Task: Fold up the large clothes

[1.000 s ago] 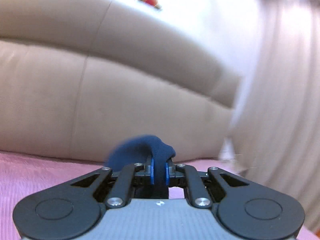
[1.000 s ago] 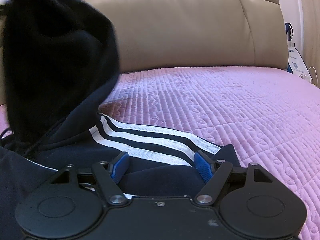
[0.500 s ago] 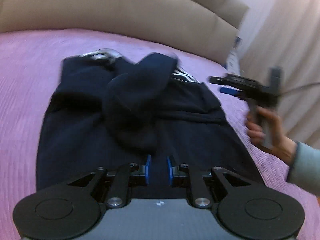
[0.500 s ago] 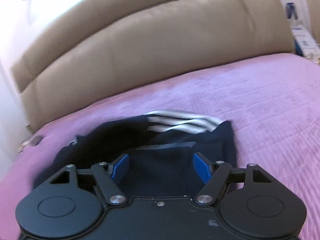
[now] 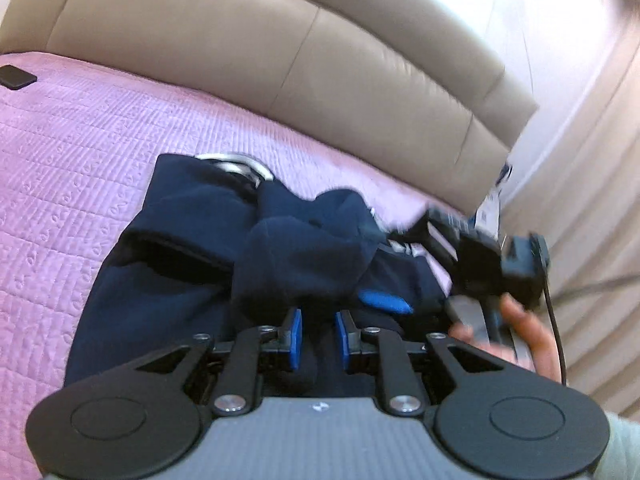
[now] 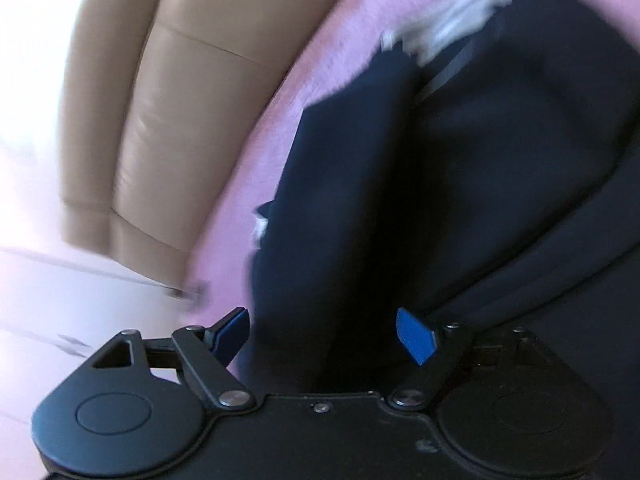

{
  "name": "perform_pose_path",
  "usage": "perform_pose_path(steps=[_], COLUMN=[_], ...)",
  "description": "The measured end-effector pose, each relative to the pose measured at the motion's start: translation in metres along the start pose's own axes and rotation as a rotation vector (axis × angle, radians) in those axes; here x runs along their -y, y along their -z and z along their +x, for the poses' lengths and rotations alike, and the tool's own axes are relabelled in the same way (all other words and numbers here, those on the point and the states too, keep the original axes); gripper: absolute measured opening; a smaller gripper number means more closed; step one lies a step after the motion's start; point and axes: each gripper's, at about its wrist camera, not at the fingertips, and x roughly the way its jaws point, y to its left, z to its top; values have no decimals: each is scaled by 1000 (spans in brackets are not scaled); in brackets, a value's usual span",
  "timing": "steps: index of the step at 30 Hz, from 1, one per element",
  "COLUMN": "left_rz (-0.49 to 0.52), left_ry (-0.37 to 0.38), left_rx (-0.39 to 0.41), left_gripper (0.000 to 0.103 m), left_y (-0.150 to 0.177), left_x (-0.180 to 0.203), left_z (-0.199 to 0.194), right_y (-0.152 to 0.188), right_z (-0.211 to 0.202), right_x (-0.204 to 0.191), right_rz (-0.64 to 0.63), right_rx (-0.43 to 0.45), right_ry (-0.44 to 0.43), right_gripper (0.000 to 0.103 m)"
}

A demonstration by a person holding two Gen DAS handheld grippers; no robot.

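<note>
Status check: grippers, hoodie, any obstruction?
Left gripper slightly open over hoodie. Right gripper open, empty. Hoodie bunched on pink bedspread. No obstruction seen.

Left tongs point(image 5: 317, 338): black linkage, blue pads, silver screws, grey body; right tongs point(image 6: 328, 336): all-black body.

A home bedroom: a bed under a quilted pink cover point(image 5: 80, 152), a padded beige headboard point(image 5: 280, 52) behind it, pale curtains point(image 5: 592, 184) at the side, and a dark hoodie point(image 5: 192, 280) lying on the cover.
</note>
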Motion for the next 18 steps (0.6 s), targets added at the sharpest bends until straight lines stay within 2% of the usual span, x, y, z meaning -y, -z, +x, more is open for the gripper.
perform_pose_path(steps=[1, 2, 3, 4, 5, 9, 11, 13, 15, 16, 17, 18], left_rz=[0, -9, -25, -39, -53, -44, -43, -66, -91, -99, -106, -120], left_ry=[-3, 0, 6, 9, 9, 5, 11, 19, 26, 26, 27, 36], left_rx=[-5, -12, -17, -19, -21, -19, -5, 3, -6, -15, -28, -46], left_gripper=[21, 21, 21, 21, 21, 20, 20, 20, 21, 22, 27, 34], left_y=[2, 5, 7, 10, 11, 10, 7, 4, 4, 4, 5, 6], left_x=[1, -1, -3, -3, -5, -4, -1, -3, -6, -6, -6, -7], left_z=[-4, -3, -4, -8, -8, -6, -6, -2, 9, 16, 26, 38], right_y=[2, 5, 6, 7, 8, 9, 7, 1, -8, -12, -15, -19], right_z=[7, 12, 15, 14, 8, -78, -125, -159, -169, -167, -163, -161], right_x=[1, -3, -9, -19, -32, -78, -78, -57, -16, 10, 28, 45], right_rz=[33, 29, -5, -62, -125, -345, -401, -408, -356, -317, -295, -274], right_rx=[-11, -17, -20, -21, -13, 82, 111, 103, 47, 16, -12, -31], right_ry=[-30, -29, -5, 32, 55, -6, 16, 126, 293, 404, 473, 488], right_gripper=[96, 85, 47, 26, 18, 16, 16, 20, 48, 52, 52, 58])
